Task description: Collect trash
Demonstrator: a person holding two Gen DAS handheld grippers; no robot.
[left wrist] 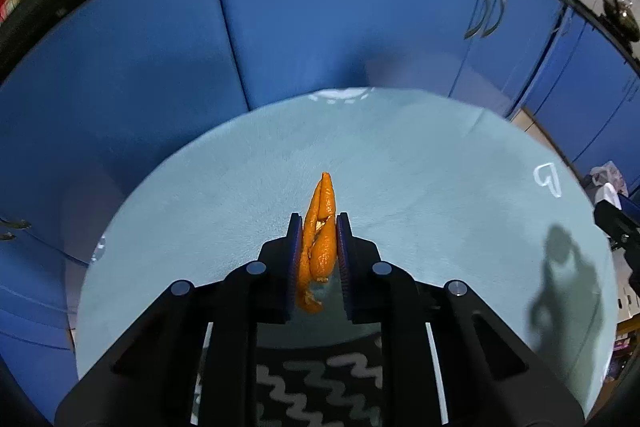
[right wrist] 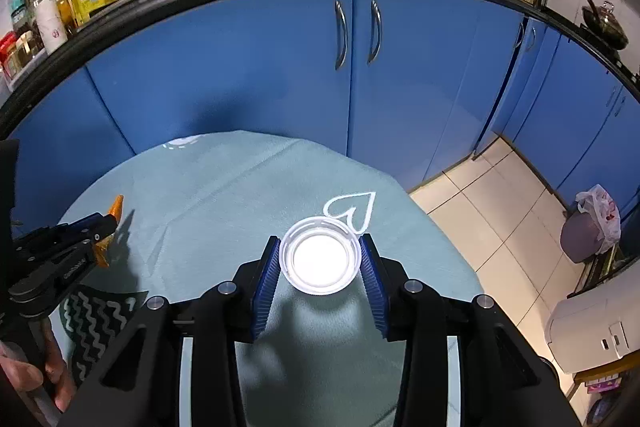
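The left gripper (left wrist: 319, 223) has its blue ribbed pads pressed together on a curled strip of orange fruit peel (left wrist: 319, 247), which stands pinched between them with its pointed tip poking out past the fingertips, over the middle of the round table covered in a pale teal cloth (left wrist: 420, 155). The right gripper (right wrist: 319, 245) is clamped on a shallow round cup of clear plastic with a white inside (right wrist: 319, 258), both blue pads touching its rim, near the table's right edge and just in front of a white heart outline (right wrist: 352, 209) drawn on the cloth. The right wrist view alone shows the left gripper (right wrist: 110, 223) from the side at the table's left edge, the peel's tip (right wrist: 117, 206) jutting above it, and a hand (right wrist: 48, 371) around its handle. It also shows pale floor tiles (right wrist: 500, 227) and a black wavy-patterned mat (right wrist: 100, 319). Blue cabinet doors (left wrist: 320, 27) fill the background in both views.
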